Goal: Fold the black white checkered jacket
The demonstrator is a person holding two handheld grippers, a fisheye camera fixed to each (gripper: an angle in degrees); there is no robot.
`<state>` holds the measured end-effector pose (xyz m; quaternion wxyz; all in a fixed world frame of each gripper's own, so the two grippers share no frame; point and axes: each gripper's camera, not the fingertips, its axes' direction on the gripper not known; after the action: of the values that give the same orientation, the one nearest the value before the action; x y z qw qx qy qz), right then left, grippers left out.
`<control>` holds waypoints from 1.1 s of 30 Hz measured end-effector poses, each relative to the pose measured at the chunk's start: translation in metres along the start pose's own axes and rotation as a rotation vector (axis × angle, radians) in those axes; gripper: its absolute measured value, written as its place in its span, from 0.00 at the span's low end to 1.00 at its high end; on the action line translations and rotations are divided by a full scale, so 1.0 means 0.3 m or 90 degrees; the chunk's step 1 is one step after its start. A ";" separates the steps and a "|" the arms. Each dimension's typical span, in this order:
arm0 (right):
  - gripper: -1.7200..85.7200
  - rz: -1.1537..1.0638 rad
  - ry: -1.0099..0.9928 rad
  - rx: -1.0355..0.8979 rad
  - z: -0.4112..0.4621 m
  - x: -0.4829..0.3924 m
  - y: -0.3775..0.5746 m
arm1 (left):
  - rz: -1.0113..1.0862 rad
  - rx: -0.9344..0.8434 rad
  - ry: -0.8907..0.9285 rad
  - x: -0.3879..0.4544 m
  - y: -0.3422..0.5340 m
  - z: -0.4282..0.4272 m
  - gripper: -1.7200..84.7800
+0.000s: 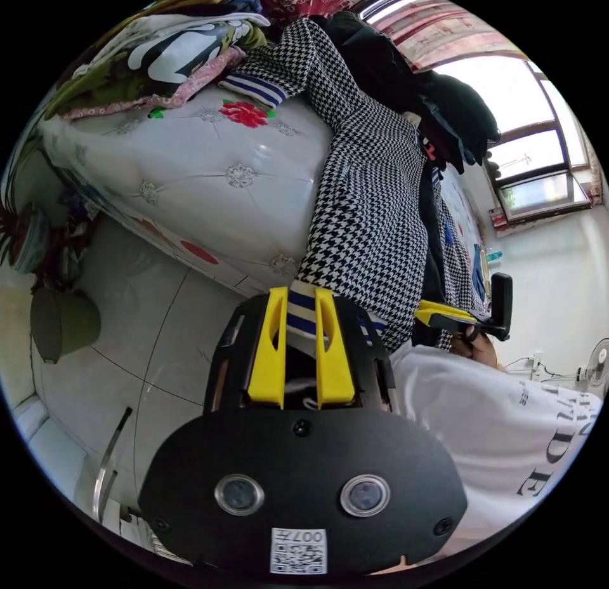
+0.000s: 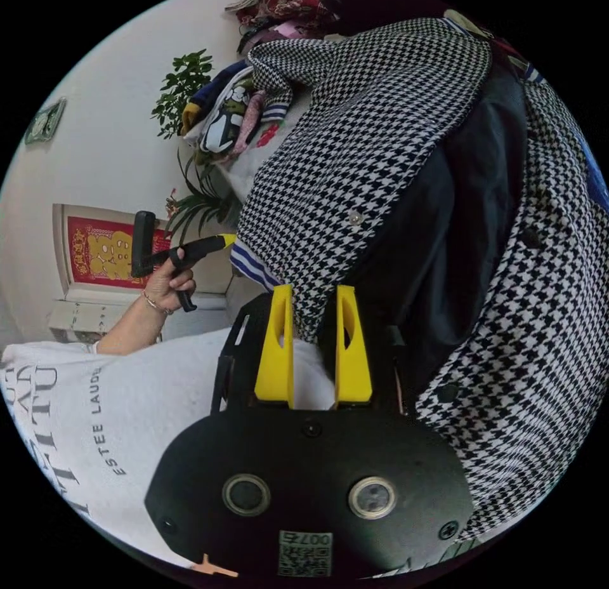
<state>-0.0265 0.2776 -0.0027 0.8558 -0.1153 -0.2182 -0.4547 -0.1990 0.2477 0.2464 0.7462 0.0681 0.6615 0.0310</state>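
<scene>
Both grippers are pinching the jacket along its lower edge. In the left gripper view, the left gripper (image 1: 299, 297) is sitting at lower centre, its yellow jaws closing on the jacket's hem (image 1: 301, 306), the white band with blue stripes. From there the jacket (image 1: 368, 202) is stretching up through the middle of the frame, draping over the edge of a quilted white bed (image 1: 209, 170), with one sleeve reaching toward the upper left and ending in a striped cuff (image 1: 254, 89). The right gripper (image 1: 444, 313) is showing at centre right of this view, held in a hand beside the jacket's far edge.

In the right gripper view, the right gripper (image 2: 314, 294) is at lower centre, its jaws clamping on a checkered front edge where it is meeting the black lining (image 2: 444, 233). The jacket is spreading up and to the right, lying open so the lining is running between the two checkered panels. At centre left, the left gripper (image 2: 219, 240) is showing with its tip at the striped hem.

Folding appears to be barely under way: the jacket is hanging open, the sleeve is lying spread, and no crease or stacked layer is showing. Laying it flat, closing the fronts, bringing the sleeves in and doubling the body all seem to be remaining.

Beyond it, a pile of clothes (image 1: 171, 43) is occupying the upper left of the left gripper view, and the person's white shirt (image 1: 495, 424) is filling the lower right.
</scene>
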 end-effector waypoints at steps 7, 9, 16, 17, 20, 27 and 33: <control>0.04 -0.085 0.102 0.031 -0.114 -0.112 0.037 | 0.038 0.047 0.025 0.017 0.002 -0.072 0.14; 0.04 -0.091 0.109 0.052 -0.158 -0.118 0.062 | 0.047 0.042 -0.002 0.004 -0.007 -0.064 0.15; 0.03 -0.065 0.114 0.070 -0.186 -0.080 0.104 | 0.048 -0.054 0.029 -0.060 -0.114 0.079 0.15; 0.03 -0.061 0.129 0.032 -0.147 -0.060 0.114 | 0.058 -0.082 0.032 -0.056 -0.130 0.112 0.13; 0.04 -0.014 0.091 -0.033 -0.073 0.005 0.129 | 0.113 -0.145 0.021 -0.019 -0.143 0.163 0.07; 0.08 -0.030 0.225 0.102 -0.320 0.026 0.050 | 0.100 -0.085 -0.042 -0.038 -0.102 0.030 0.10; 0.11 -0.017 0.367 0.130 -0.465 0.153 -0.268 | 0.281 0.062 -0.095 0.264 -0.074 -0.094 0.08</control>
<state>-0.0330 0.1439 -0.1033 0.8834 0.1080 -0.0124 -0.4559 -0.2182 0.2383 0.1620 0.7638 0.2494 0.5745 0.1562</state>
